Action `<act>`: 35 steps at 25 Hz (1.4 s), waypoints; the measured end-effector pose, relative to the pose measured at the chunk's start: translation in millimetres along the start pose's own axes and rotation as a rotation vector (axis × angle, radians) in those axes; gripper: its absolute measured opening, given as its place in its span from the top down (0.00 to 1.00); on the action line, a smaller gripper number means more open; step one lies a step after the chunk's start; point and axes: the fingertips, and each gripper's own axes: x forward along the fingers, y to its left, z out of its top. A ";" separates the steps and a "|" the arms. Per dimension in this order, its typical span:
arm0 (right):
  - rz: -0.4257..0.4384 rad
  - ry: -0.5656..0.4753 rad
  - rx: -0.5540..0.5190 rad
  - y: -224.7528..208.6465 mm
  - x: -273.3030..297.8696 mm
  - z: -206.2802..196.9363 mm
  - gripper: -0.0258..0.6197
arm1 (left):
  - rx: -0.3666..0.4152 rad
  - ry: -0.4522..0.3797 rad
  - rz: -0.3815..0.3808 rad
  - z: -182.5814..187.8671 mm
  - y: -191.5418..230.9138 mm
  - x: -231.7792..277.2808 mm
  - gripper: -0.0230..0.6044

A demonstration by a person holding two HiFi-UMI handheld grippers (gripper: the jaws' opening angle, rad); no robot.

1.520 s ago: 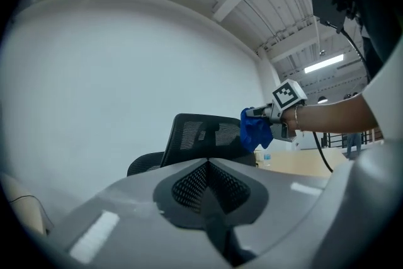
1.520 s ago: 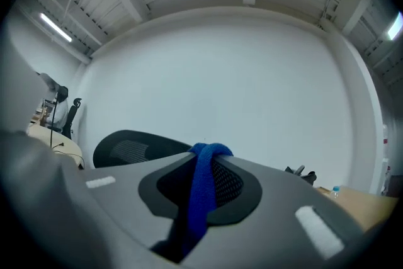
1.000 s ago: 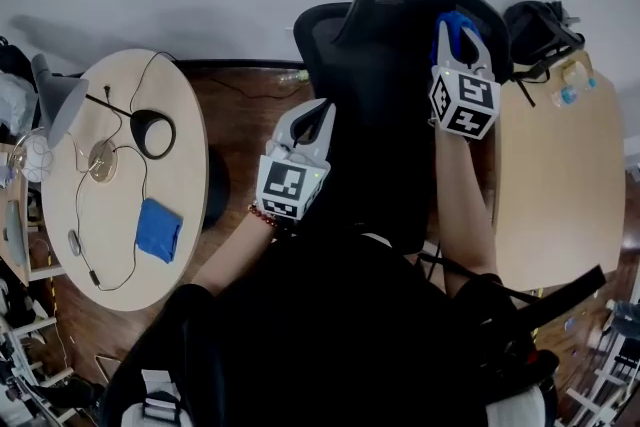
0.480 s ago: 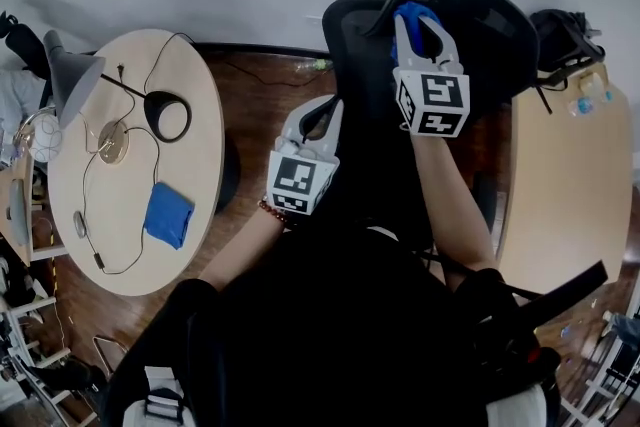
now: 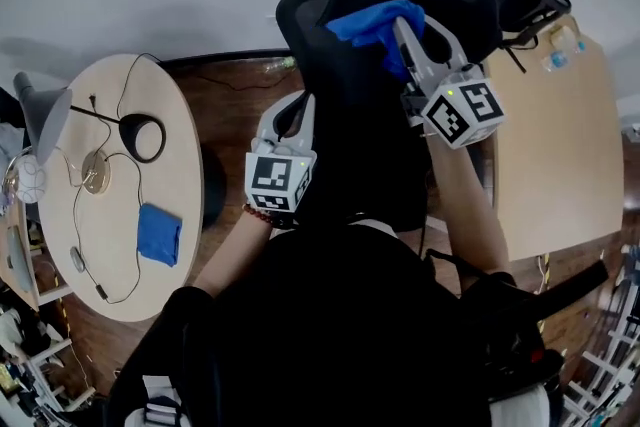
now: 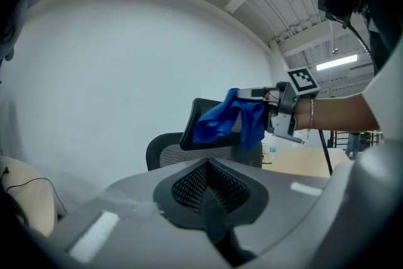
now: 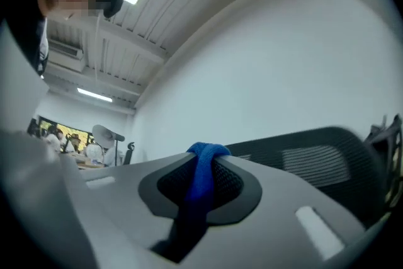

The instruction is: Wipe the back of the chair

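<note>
The right gripper (image 5: pixel 408 40), fingers clamped on the blue cloth (image 5: pixel 372 21), holds it at the top of the chair back (image 5: pixel 365 130), seemingly touching. The back runs down toward the person. The left gripper (image 5: pixel 290 113), fingers together and empty, sits at its left edge.

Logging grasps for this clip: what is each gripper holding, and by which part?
The right gripper pinches a blue cloth by a bunched fold, the rest draping past its tips. The left gripper is shut on nothing.

Chair (image 5: pixel 355 105) between table (image 5: pixel 182 147) and desk (image 5: pixel 552 165)
</note>
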 end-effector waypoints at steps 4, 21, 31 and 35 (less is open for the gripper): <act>-0.276 0.036 -0.187 -71.7 -78.5 19.0 0.89 | -0.014 0.009 -0.011 -1.5 -9.3 3.8 0.95; -0.598 0.073 -0.408 -179.2 -113.8 -12.4 0.89 | -0.044 0.006 0.165 2.9 24.0 -21.8 0.95; -0.623 0.050 -0.448 -140.4 -62.6 -38.6 0.89 | -0.020 0.022 0.187 2.4 38.4 -26.6 0.95; -0.457 0.077 -0.429 -92.2 3.2 -72.1 0.89 | -0.008 0.028 0.203 1.5 50.7 -34.3 0.95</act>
